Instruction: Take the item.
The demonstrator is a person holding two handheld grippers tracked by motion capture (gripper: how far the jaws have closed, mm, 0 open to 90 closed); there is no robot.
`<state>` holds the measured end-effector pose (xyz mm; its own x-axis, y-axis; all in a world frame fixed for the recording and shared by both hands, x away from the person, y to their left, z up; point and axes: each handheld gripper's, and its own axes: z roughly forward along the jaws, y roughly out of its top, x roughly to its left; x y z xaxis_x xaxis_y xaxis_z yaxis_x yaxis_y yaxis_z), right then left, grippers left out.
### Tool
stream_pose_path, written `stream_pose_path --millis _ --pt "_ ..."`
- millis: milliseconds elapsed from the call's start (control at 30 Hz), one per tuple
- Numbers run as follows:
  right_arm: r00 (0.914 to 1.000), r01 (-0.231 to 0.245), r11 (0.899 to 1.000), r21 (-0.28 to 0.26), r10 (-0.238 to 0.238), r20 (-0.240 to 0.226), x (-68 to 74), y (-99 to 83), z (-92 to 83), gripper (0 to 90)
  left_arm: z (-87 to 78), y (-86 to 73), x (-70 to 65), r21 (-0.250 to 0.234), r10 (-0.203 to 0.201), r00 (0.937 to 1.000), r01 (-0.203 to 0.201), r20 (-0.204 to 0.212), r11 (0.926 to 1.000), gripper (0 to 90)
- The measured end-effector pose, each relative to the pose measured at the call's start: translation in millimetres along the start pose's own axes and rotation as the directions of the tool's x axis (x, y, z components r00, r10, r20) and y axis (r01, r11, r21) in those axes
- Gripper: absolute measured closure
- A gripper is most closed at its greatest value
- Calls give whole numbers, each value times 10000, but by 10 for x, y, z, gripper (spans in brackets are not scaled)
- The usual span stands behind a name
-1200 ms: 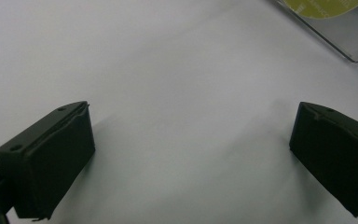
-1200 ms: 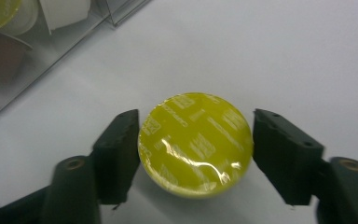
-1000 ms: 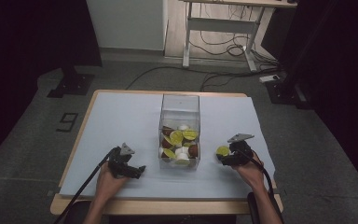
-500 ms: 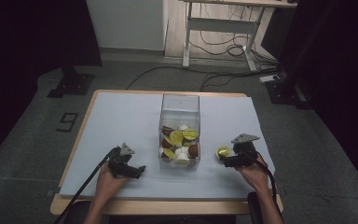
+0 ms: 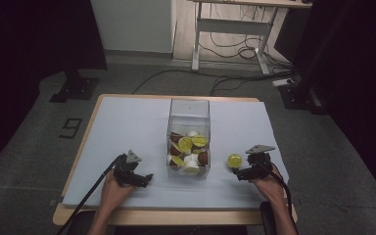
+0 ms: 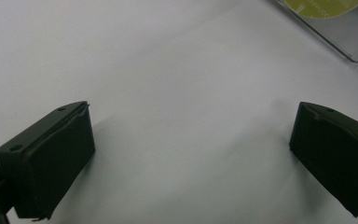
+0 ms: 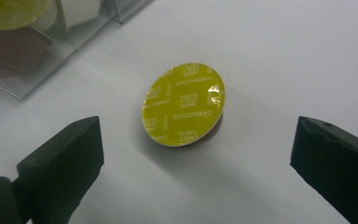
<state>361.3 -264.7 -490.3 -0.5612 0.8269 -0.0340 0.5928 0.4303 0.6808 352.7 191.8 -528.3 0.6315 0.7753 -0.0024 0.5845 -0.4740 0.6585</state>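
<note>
A yellow-lidded coffee capsule [image 5: 234,160] lies tilted on the white table cover, right of a clear plastic box [image 5: 189,111] that holds several yellow, brown and white capsules. My right gripper [image 5: 241,173] sits just in front of it, open. In the right gripper view the capsule [image 7: 182,105] lies ahead of the gap between the spread jaws of the right gripper [image 7: 196,140], touching neither. My left gripper [image 5: 144,179] rests left of the box, open. The left gripper [image 6: 191,116] has only bare cover between its jaws.
The box corner [image 6: 328,28] shows at the top right of the left gripper view, and the box wall [image 7: 23,70] at the top left of the right gripper view. The table's front edge [image 5: 176,215] is close behind both hands.
My right gripper has drawn back slightly to the right and toward the person. The yellow capsule has stayed in about the same spot. The left gripper has not moved.
</note>
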Motion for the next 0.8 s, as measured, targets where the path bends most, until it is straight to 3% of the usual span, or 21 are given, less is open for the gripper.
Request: stream_pose_path --millis 367,800 --pt "9995 -298 9983 498 304 -108 -48 -108 173 0 0 -1 -1 -11 -2 10000 2 -15 10000 0" --pt "9993 -117 9936 1124 156 -336 -3 -152 330 0 0 -1 -1 -9 -4 10000 4 -9 10000 0"
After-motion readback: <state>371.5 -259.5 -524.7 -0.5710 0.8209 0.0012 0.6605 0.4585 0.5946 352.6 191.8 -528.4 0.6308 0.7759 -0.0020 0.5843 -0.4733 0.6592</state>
